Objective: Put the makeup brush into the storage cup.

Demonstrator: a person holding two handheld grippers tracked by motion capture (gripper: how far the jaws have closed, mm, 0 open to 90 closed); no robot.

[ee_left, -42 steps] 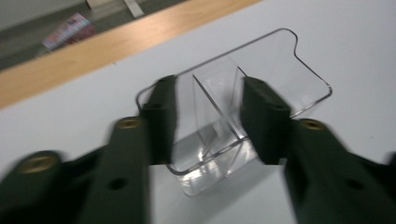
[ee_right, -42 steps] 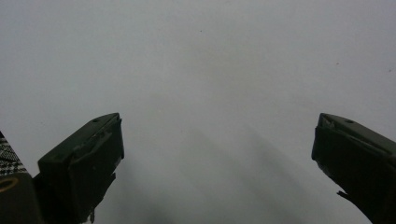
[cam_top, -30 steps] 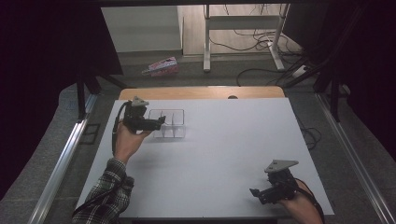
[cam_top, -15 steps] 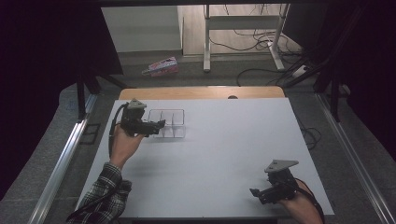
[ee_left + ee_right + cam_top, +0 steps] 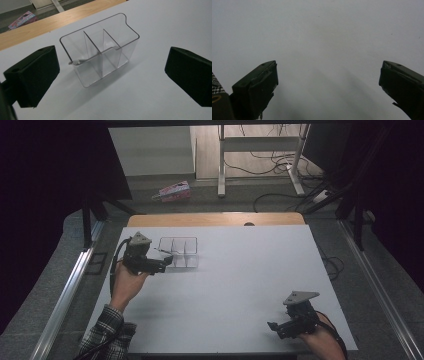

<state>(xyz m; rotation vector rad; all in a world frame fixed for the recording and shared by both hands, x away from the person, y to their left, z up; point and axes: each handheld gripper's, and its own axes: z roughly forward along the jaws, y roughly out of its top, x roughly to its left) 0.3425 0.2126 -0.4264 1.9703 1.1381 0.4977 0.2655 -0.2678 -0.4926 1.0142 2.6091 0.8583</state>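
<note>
A: Entry, left side; where does the left tool (image 5: pixel 168 261) sit?

B: Far-left part of the white desk (image 5: pixel 240 285), held in the person's left hand (image 5: pixel 126 282); its tip is just beside the near-left end of the clear organiser box (image 5: pixel 178 252); from the high view I cannot tell whether it touches.

A: Jaw state?

B: Wide apart in the left gripper view; the two black jaws stand at either edge of that view with the clear organiser box (image 5: pixel 100 48) between them and farther off; nothing clamped.

A: Describe the box.

B: Transparent plastic, upright on the desk, open top; two inner walls split it into three compartments; one corner of the rim is notched; a small metallic piece (image 5: pixel 75 62) shows at one long wall, low near the end compartment; I cannot tell whether it is inside or part of the wall.

A: Right side?

B: Right tool (image 5: pixel 274 326) low at the near-right corner of the desk, in the person's right hand (image 5: pixel 325 342); well apart from the box; grey three-cornered plate (image 5: pixel 300 297) on top of it.

A: Its jaws?

B: Apart as well; the right gripper view has bare white desk (image 5: pixel 324 37) between them; they hold nothing.

A: Surroundings?

B: Wooden strip (image 5: pixel 215 219) along the far edge of the desk; a pink carton (image 5: pixel 172 191) on the floor beyond; plaid sleeve (image 5: pixel 102 337) on the left forearm.
</note>
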